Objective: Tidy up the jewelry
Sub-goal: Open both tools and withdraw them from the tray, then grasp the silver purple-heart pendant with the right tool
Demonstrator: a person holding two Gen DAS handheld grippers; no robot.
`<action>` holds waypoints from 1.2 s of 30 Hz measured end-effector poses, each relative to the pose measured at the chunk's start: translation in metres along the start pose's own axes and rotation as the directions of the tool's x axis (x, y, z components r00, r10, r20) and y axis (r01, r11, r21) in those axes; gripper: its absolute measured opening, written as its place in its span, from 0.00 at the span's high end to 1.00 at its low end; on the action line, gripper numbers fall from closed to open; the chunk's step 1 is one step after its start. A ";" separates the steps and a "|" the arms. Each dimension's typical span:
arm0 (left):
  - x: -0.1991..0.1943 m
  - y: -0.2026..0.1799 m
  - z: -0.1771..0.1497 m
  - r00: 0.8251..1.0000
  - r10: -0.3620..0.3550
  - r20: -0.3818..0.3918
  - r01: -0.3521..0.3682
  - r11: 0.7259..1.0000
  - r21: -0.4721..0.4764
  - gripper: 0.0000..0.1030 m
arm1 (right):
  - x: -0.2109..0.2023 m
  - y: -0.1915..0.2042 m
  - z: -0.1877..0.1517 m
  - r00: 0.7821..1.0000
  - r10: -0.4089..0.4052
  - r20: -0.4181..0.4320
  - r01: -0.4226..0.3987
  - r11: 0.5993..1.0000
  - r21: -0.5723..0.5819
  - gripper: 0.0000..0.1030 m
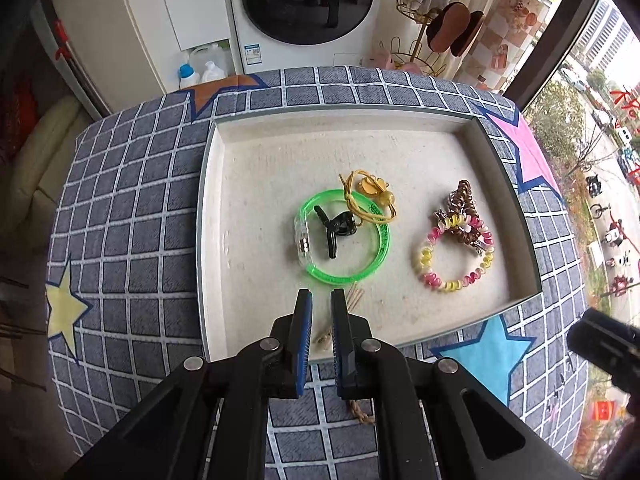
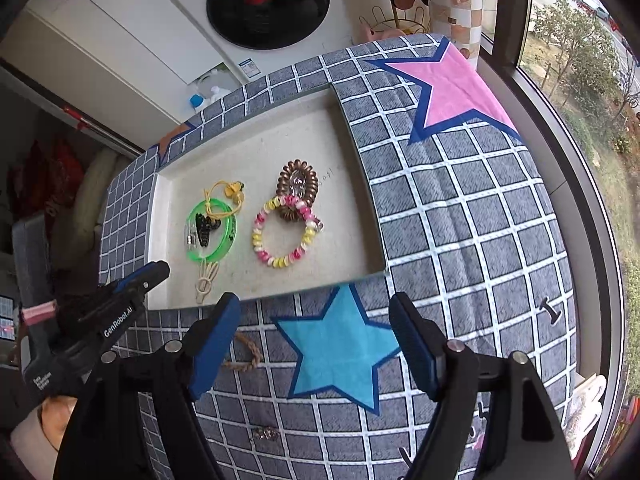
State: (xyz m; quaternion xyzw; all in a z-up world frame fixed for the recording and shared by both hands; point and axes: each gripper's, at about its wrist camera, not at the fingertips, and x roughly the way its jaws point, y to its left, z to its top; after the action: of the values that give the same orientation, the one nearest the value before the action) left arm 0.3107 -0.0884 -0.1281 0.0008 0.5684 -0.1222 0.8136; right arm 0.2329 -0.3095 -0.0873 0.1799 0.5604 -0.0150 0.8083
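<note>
A shallow white tray (image 1: 256, 184) lies on a checked cloth. In it are a green bangle (image 1: 382, 256) with a black claw clip (image 1: 336, 232) inside it, a yellow hair tie (image 1: 370, 196), a pink-and-yellow spiral tie (image 1: 430, 276), a brown spiral tie (image 1: 464, 196) and a beige clip (image 1: 354, 299). My left gripper (image 1: 321, 295) hovers over the tray's near edge, shut, with nothing between its fingers. My right gripper (image 2: 314, 308) stands open and empty above a blue star (image 2: 340, 348). A braided brown bracelet (image 2: 248, 356) lies on the cloth between them.
A small sparkly piece (image 2: 264, 434) lies on the cloth near the front edge. A washing machine (image 1: 308, 4) and a gold rack (image 1: 420, 40) stand behind the table. A window (image 1: 592, 160) runs along the right side.
</note>
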 end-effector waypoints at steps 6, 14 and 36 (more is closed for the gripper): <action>-0.015 -0.001 -0.009 0.997 0.049 0.063 -0.050 0.999 0.021 0.00 | -0.006 0.001 -0.014 1.000 0.007 0.006 -0.007 1.000 0.008 0.21; -0.031 -0.004 -0.024 0.990 0.072 0.118 -0.078 0.996 0.044 0.00 | -0.009 0.001 -0.032 1.000 0.013 -0.004 -0.013 1.000 0.004 0.11; -0.013 0.038 -0.119 0.991 0.083 -0.104 -0.090 0.994 -0.065 0.00 | 0.031 0.045 -0.146 0.982 -0.060 -0.181 0.020 0.977 -0.213 0.10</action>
State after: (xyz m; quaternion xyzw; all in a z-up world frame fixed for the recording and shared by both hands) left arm 0.2042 -0.0320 -0.1632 0.0032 0.6124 -0.0668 0.7877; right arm 0.1236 -0.2167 -0.1480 0.0825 0.6357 0.0450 0.7662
